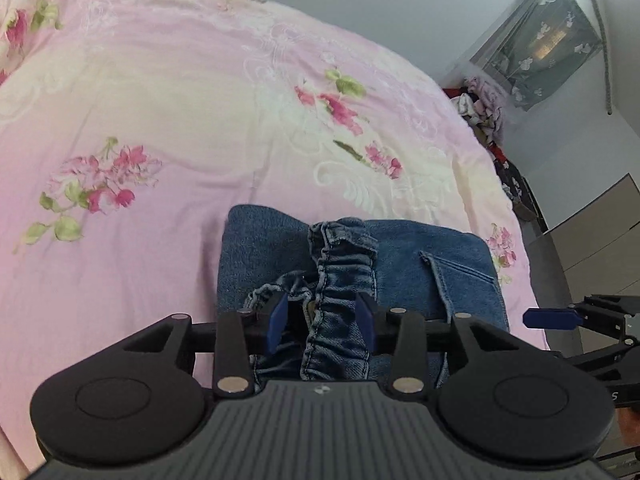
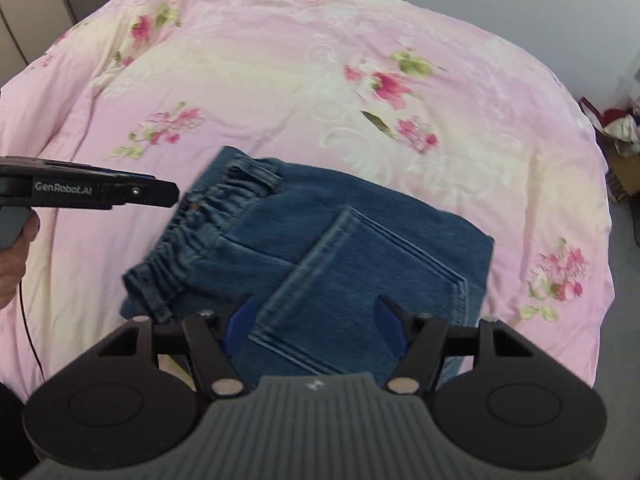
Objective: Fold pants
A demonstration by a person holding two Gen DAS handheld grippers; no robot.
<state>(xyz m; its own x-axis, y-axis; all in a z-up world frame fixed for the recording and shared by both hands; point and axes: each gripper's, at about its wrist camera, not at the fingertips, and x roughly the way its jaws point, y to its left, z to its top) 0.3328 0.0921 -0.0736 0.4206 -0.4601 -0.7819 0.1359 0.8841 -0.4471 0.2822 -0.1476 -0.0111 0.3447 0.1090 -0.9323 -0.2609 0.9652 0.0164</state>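
Left gripper [image 1: 322, 320], jaws apart, straddles the waistband [image 1: 340, 280] of folded jeans [image 2: 360, 232]; right gripper [image 2: 316, 324] hovers parted above them on a pink bedspread [image 2: 280, 80].

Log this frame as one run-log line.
stage: pants folded | left gripper: open, straddling waistband | right gripper: open, over back pocket | jeans on pink floral bedspread

Blue denim pants [image 2: 320, 248] are lying folded into a compact, roughly rectangular bundle on the pink floral bedspread [image 2: 280, 80], near its front edge. The gathered elastic waistband [image 2: 188, 236] is running along the bundle's left side in my right-wrist view, crumpled and partly bunching upward. A back pocket [image 2: 360, 292] with double stitching is facing up, sitting askew across the top layer. The fabric is lying mostly flat, with slight rumpling at the waistband end.
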